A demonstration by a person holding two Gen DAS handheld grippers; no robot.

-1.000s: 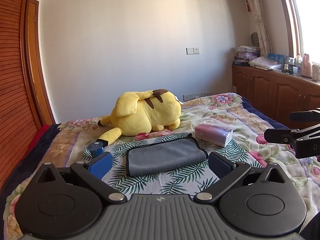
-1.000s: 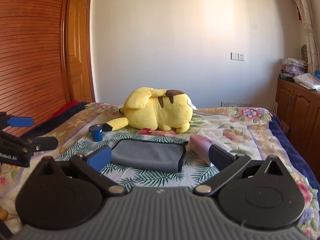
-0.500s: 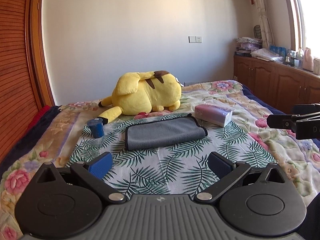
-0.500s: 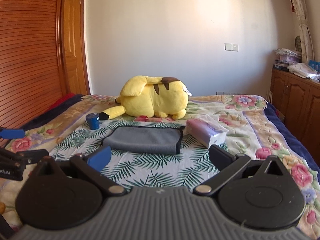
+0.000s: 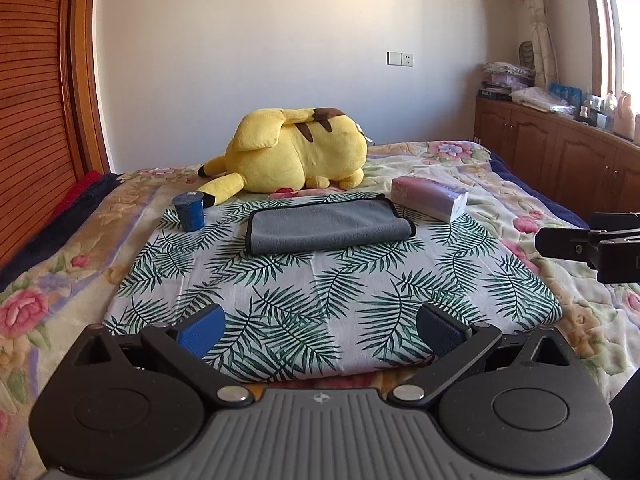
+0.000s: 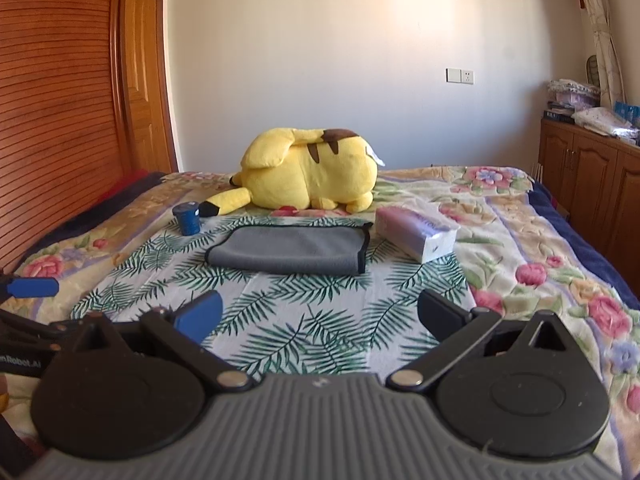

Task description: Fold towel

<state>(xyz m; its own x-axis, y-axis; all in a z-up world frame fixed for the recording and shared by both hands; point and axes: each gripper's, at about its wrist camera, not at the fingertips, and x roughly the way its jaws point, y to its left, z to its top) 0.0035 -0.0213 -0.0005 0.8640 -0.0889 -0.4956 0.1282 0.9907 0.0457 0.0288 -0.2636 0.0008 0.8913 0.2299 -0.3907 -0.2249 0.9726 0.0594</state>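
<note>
A grey towel [image 5: 326,226] with a dark hem lies folded flat at the far end of a palm-leaf cloth [image 5: 320,292] on the bed; it also shows in the right wrist view [image 6: 290,249]. My left gripper [image 5: 320,330] is open and empty, well short of the towel, over the cloth's near edge. My right gripper [image 6: 320,314] is open and empty, also well back from the towel. The right gripper shows at the right edge of the left wrist view [image 5: 592,242], and the left gripper at the left edge of the right wrist view [image 6: 28,292].
A yellow plush toy [image 5: 294,150] lies behind the towel. A small blue cup [image 5: 189,211] stands to the towel's left and a tissue pack [image 5: 430,199] to its right. Wooden cabinets [image 5: 560,160] line the right wall, a slatted wooden wardrobe [image 6: 52,100] the left.
Both grippers have drawn back from the towel towards the near edge of the palm-leaf cloth. The towel has stayed folded and still. Both grippers stayed open.
</note>
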